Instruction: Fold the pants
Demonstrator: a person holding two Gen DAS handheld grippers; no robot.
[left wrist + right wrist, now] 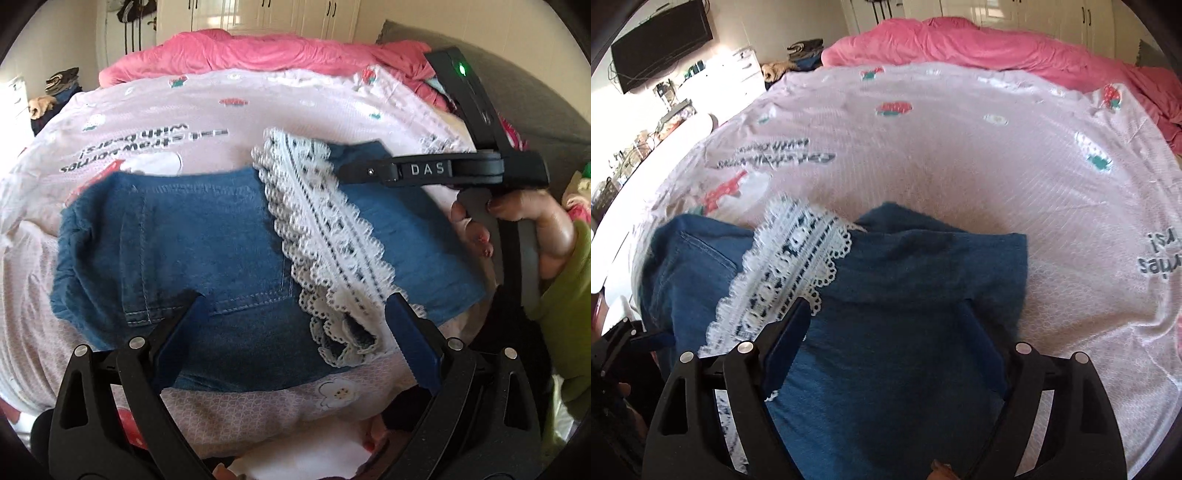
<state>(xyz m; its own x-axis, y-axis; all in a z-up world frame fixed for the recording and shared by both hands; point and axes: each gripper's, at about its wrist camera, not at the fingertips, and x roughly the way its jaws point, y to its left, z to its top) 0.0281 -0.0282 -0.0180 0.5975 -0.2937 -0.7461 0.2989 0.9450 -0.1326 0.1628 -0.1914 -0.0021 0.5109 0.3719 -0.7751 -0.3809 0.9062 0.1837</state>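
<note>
Blue denim pants (207, 236) with a white lace trim (325, 229) lie folded on the pink bedsheet (221, 107). My left gripper (295, 306) is open just above the near edge of the pants, its fingers straddling the denim and the lace end. My right gripper (882, 306) is open over the right part of the pants (905, 295), with the lace (790, 266) at its left finger. The right gripper also shows in the left wrist view (424, 170), held by a hand over the pants' far right corner.
A pink quilt (258, 51) is bunched at the far side of the bed. A grey headboard (535, 96) stands at the right. White wardrobes (258, 11) line the far wall. A TV (661, 40) and cluttered shelves are at the left.
</note>
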